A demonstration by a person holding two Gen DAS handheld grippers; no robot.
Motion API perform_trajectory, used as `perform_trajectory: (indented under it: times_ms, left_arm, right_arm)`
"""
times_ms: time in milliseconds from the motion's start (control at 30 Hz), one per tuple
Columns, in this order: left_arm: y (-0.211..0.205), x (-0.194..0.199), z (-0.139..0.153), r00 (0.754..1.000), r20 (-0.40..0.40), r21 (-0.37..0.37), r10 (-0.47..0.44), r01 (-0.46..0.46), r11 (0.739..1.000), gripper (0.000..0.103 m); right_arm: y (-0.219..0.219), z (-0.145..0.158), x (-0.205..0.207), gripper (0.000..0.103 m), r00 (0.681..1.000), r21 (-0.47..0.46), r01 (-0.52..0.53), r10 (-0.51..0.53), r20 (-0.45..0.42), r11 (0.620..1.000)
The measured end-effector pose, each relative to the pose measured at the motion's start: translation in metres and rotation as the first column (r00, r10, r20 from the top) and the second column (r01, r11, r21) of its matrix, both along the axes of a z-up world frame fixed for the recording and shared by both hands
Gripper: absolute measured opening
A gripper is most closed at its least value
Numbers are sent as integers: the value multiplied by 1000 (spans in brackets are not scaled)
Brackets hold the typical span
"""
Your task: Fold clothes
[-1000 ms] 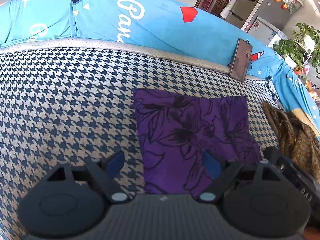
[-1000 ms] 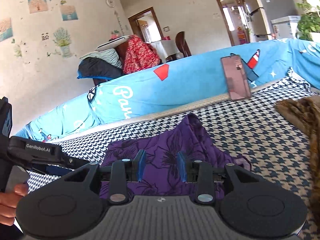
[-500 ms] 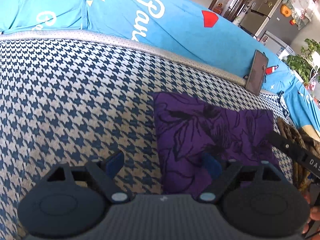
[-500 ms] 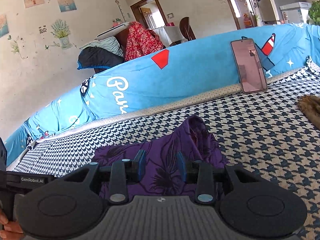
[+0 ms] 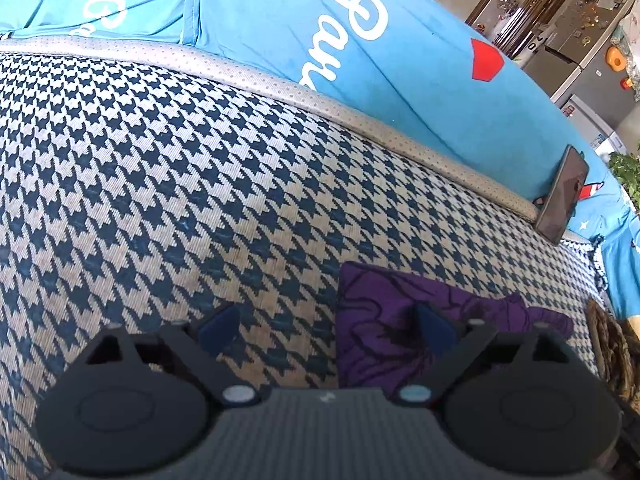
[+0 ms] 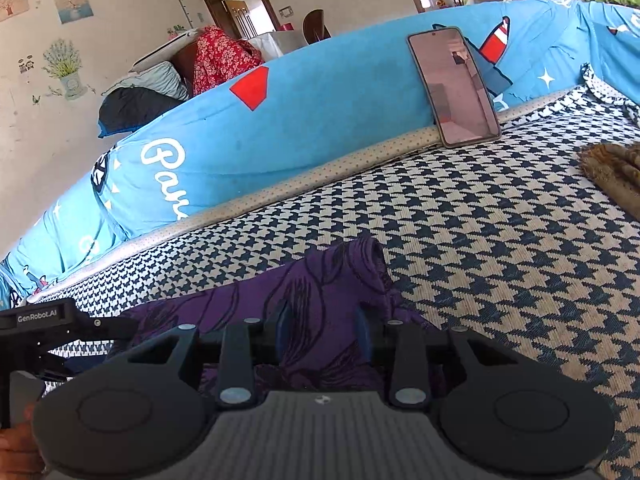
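so, purple cloth half gathered on the checked sofa seat

left gripper [image 5: 326, 326] is spreading wider, nothing between its fingers, its right finger over the left edge of the purple cloth [image 6: 320, 296], which lies near the front of the seat. right gripper [image 6: 322, 334] is pinching a raised fold of that cloth. risk: with only one side pinched, a pull could drag the cloth and undo the fold. the houndstooth seat cover [image 5: 200, 184] looks grippy. far behind, a blue backrest [image 6: 320, 120] props a phone [image 6: 454, 86]; brown fabric [image 6: 612, 168] lies far right.
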State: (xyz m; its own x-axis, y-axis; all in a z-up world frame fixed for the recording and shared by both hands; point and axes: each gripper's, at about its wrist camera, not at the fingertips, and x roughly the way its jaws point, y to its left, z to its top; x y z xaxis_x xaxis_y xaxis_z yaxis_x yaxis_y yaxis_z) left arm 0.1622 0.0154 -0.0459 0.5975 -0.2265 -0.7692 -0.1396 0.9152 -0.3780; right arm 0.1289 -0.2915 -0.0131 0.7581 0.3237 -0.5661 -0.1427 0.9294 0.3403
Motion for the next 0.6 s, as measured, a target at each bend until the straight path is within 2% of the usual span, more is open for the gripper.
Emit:
perform_trajectory:
  times_ms: [467, 600]
  left_arm:
    - [-20, 13, -2, 999, 47, 189, -17, 8, 982, 102]
    - [-17, 7, 10, 997, 72, 201, -1, -14, 980, 102]
  right_arm:
    - [5, -6, 8, 29, 1000, -32, -5, 5, 20, 999]
    - [7, 3, 3, 32, 999, -59, -1, 4, 41, 998]
